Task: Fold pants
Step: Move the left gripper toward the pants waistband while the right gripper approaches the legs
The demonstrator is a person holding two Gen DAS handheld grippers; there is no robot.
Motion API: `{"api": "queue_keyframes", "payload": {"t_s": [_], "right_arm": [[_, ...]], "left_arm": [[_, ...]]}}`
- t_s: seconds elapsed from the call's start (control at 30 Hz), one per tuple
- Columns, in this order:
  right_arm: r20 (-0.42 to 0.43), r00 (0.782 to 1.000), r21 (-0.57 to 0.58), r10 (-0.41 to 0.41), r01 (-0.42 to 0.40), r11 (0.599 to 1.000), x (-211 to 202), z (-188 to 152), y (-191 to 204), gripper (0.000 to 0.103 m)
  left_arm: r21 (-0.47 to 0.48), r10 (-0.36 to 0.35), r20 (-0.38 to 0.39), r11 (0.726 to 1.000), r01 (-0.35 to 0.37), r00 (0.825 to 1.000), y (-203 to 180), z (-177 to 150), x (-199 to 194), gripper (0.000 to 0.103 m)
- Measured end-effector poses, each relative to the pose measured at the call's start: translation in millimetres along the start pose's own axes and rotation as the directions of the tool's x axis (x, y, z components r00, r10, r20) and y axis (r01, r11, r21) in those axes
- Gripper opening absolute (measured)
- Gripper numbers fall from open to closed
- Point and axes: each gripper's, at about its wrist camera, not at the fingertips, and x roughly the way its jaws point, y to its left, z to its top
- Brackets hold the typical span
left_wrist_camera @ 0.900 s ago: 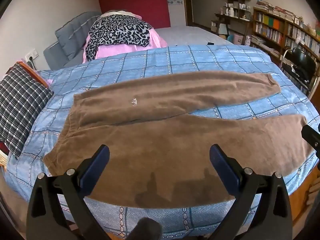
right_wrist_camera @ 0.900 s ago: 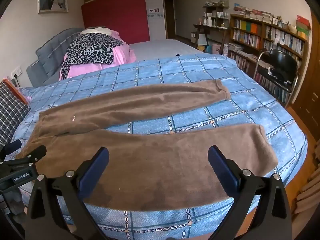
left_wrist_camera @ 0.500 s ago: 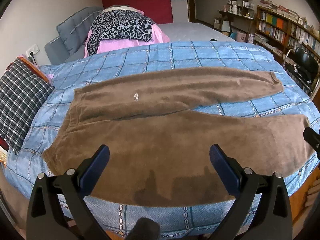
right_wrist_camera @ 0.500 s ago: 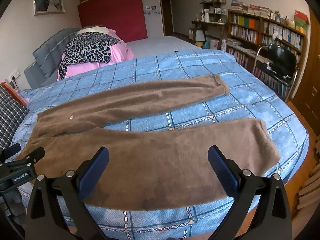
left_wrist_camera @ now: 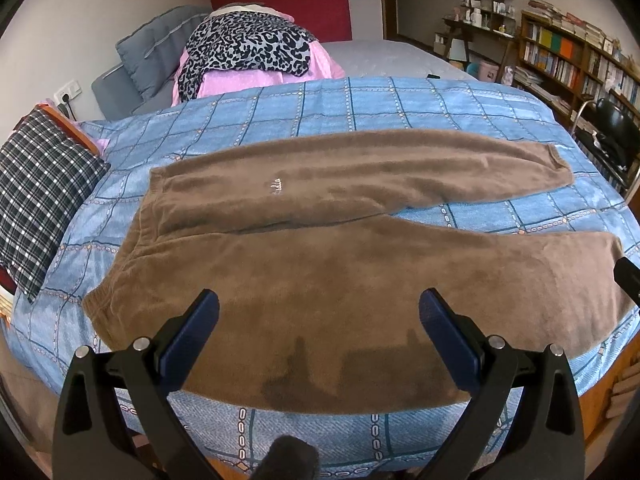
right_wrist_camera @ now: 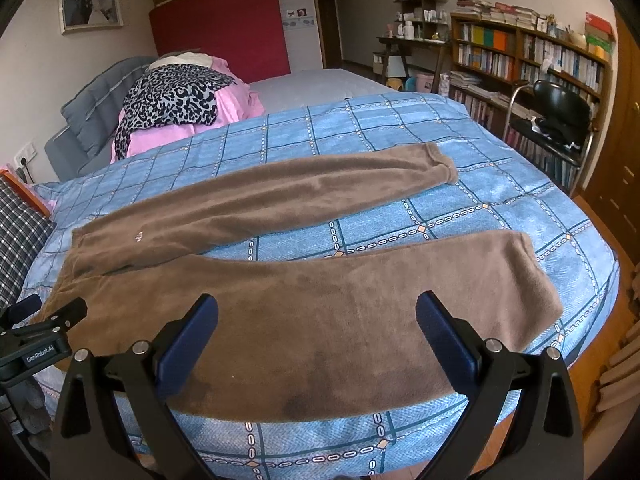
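Both sets of fingers spread wide and holding nothing: left gripper (left_wrist_camera: 319, 320) hanging over the near leg toward the waist, right gripper (right_wrist_camera: 317, 322) over the same leg toward its hem, neither touching cloth. Just beyond, brown fleece pants (left_wrist_camera: 344, 264) spread flat on the bed (left_wrist_camera: 360, 104), long axis running left to right, waistband at the left, two legs fanning apart toward the right. Near leg (right_wrist_camera: 340, 312) closest to both grippers, far leg (right_wrist_camera: 280, 196) behind it across a wedge of blue checked cover. Likely next: lifting the near leg over onto the far one. Farther back, a plaid cushion (left_wrist_camera: 36, 196) at left, leopard-print cloth (left_wrist_camera: 248, 46) on pink bedding, bookshelves (right_wrist_camera: 532, 56) and a black chair (right_wrist_camera: 560, 116) at right.
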Motion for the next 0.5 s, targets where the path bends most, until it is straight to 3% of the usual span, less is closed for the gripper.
{"api": "queue_keyframes", "payload": {"t_s": [0.2, 0.37, 0.5], "right_arm": [[0.027, 1.000, 0.015, 0.000, 0.000, 1.000, -2, 1, -3, 0.098], [0.165, 0.985, 0.018, -0.050, 0.047, 0.999, -14, -2, -5, 0.098], [0.176, 0.983, 0.016, -0.051, 0.048, 0.999, -12, 0, -7, 0.098]], "left_arm": [[-0.010, 0.010, -0.004, 1.000, -0.010, 1.000, 4, 1, 7, 0.101], [-0.023, 0.009, 0.012, 1.000, -0.009, 1.000, 9, 1, 11, 0.101], [-0.031, -0.023, 0.000, 0.999, 0.023, 1.000, 13, 2, 16, 0.101]]}}
